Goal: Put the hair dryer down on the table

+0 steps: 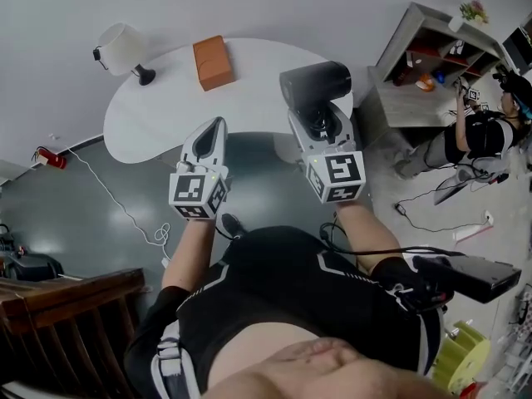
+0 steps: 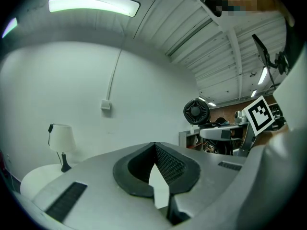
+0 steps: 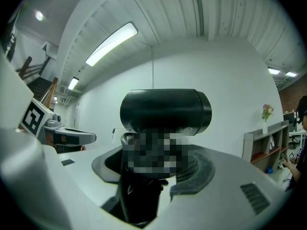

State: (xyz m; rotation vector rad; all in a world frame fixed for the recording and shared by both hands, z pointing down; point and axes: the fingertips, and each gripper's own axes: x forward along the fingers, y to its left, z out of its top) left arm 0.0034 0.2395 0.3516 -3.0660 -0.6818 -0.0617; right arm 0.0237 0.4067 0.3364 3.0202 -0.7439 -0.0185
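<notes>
Gripping cylindrical black hair dryer [image 1: 314, 84], rounded white table [image 1: 166, 110]

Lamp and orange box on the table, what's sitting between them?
Nothing: the head view shows bare white table between the lamp and the orange box.

On the counter [image 1: 166, 115], the lamp [image 1: 123, 48] stands at the left end and the box [image 1: 213, 61] at the far edge, near the middle. The hair dryer [image 1: 314, 84], held in the right tool [image 1: 320, 121], is over the right end. The left tool [image 1: 214, 129] is at the near edge. A shelf unit [image 1: 432, 48] stands right of the counter.
</notes>
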